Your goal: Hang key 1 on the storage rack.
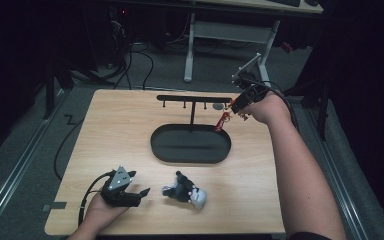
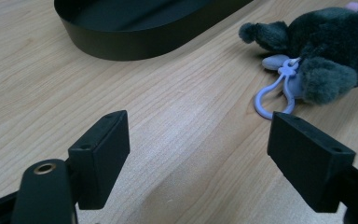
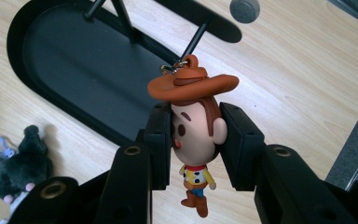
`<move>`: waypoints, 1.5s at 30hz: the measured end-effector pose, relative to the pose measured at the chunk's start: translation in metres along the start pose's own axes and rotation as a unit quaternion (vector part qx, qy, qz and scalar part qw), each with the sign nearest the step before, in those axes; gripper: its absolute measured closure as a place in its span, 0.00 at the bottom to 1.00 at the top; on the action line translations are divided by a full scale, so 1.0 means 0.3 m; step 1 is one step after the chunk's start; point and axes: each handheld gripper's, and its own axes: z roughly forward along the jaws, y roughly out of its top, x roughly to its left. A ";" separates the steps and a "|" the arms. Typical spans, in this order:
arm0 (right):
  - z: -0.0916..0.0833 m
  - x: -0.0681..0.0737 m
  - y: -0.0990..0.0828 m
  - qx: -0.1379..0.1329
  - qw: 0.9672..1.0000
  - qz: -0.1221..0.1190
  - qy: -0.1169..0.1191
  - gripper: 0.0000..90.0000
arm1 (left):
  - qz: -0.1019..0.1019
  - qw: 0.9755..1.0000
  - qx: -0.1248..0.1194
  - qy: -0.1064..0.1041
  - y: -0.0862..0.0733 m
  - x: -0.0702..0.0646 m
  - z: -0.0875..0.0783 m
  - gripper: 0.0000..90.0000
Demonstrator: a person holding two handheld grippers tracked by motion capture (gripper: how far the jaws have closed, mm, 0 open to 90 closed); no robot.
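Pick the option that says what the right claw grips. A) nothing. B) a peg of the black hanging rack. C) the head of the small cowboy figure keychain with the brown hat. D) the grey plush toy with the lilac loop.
C: in the right gripper view the right claw has both black jaws pressed on the head of the small cowboy figure keychain with the brown hat.

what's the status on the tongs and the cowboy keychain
Right tongs shut on cowboy keychain, up by the stand's end peg. Left tongs open, empty, near plush keychain. Nothing blocking.
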 end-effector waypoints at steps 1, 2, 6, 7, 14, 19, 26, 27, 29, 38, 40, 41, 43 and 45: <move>0.000 -0.003 0.002 -0.001 1.000 0.002 -0.001 0.74 | 0.000 1.000 0.000 0.000 0.000 0.000 0.000 0.24; 0.001 -0.005 0.004 0.000 1.000 0.004 -0.001 0.74 | 0.000 1.000 0.000 0.000 0.000 0.000 0.000 0.24; 0.005 -0.013 0.011 -0.003 1.000 0.009 -0.001 0.74 | 0.000 1.000 0.001 0.000 -0.001 0.001 0.000 0.24; 0.006 -0.016 0.013 -0.002 1.000 0.008 -0.003 0.74 | 0.000 1.000 0.001 -0.001 -0.001 0.001 0.000 0.24; 0.017 -0.023 0.015 -0.002 1.000 0.014 -0.004 0.74 | 0.001 1.000 0.003 -0.001 -0.002 0.000 0.001 0.24; 0.034 -0.022 0.005 0.002 1.000 0.015 -0.002 0.74 | 0.001 1.000 0.002 0.000 -0.002 -0.001 0.000 0.24; 0.057 -0.042 -0.018 0.004 1.000 0.023 -0.010 0.74 | 0.001 1.000 0.003 -0.001 -0.002 -0.001 0.002 0.24; 0.063 -0.044 -0.022 0.004 1.000 0.025 -0.007 0.74 | 0.001 1.000 0.004 -0.002 -0.002 -0.001 0.001 0.24; 0.080 -0.046 -0.030 0.009 1.000 0.027 -0.005 0.74 | 0.002 1.000 0.007 -0.003 -0.001 -0.002 -0.001 0.24; 0.136 -0.043 -0.058 0.016 1.000 0.027 -0.001 0.74 | 0.001 1.000 0.001 -0.003 0.001 -0.006 -0.003 0.25; 0.141 -0.040 -0.062 0.017 1.000 0.027 0.000 0.74 | 0.000 1.000 -0.001 -0.002 0.000 -0.005 -0.001 0.25; 0.144 -0.040 -0.063 0.017 0.999 0.028 0.000 0.74 | 0.001 1.000 0.001 -0.004 0.001 -0.005 -0.002 0.25; 0.151 -0.040 -0.066 0.017 0.999 0.029 -0.001 0.74 | 0.002 1.000 0.005 -0.006 0.002 -0.006 -0.003 0.25; 0.164 -0.042 -0.068 0.015 0.999 0.029 0.001 0.73 | 0.003 1.000 0.005 -0.006 0.002 -0.007 -0.003 0.25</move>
